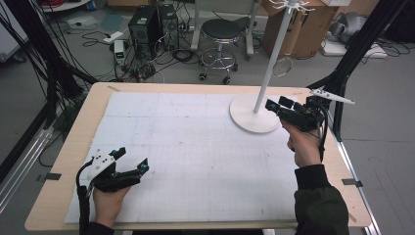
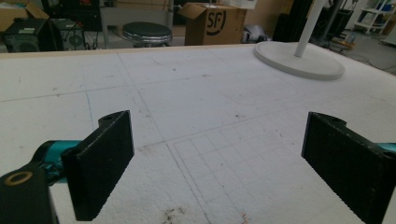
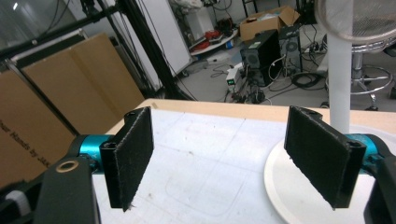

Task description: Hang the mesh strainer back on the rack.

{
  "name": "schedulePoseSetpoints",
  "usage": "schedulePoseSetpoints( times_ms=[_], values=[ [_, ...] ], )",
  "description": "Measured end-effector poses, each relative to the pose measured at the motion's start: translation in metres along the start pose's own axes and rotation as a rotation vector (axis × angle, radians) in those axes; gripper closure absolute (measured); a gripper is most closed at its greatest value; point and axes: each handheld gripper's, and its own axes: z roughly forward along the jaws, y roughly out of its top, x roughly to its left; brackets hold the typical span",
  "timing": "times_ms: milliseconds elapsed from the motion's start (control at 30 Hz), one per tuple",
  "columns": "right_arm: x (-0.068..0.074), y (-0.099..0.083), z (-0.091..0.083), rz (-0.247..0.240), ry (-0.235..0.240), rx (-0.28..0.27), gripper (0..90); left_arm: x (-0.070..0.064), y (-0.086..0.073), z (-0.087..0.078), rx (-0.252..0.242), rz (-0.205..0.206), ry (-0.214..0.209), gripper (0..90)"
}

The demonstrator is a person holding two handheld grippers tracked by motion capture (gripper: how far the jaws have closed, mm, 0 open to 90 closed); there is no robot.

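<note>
Early stage: right gripper (image 1: pixel 280 105) jaws apart at the stand (image 1: pixel 266 73), strainer (image 1: pixel 282 66) ungrabbed; left gripper (image 1: pixel 131 159) open, well off.

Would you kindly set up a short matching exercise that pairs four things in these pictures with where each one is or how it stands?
Things:
1. left gripper
2. right gripper
3. white stand
4. round sieve

Places or states:
A. hangs beside the stand's pole, above the floor behind the table
B. open, low over the near left part of the white mat
C. round base on the far right part of the mat, pole rising from it
D. open, held up beside the stand's base

Pairs: 1-B, 2-D, 3-C, 4-A
</note>
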Motion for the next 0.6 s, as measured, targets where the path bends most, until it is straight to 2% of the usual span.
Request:
schedulePoseSetpoints(
  times_ms=[367, 600],
  values=[
    [-0.001, -0.024, -0.003, 0.006, 0.015, 0.024, 22.2, -0.001, 0.0, 0.0, 0.003, 0.006, 0.001, 9.8],
    [0.001, -0.038, -0.007, -0.025, 0.006, 0.013, 22.2, -0.001, 0.0, 0.0, 0.001, 0.004, 0.002, 9.8]
  ],
)
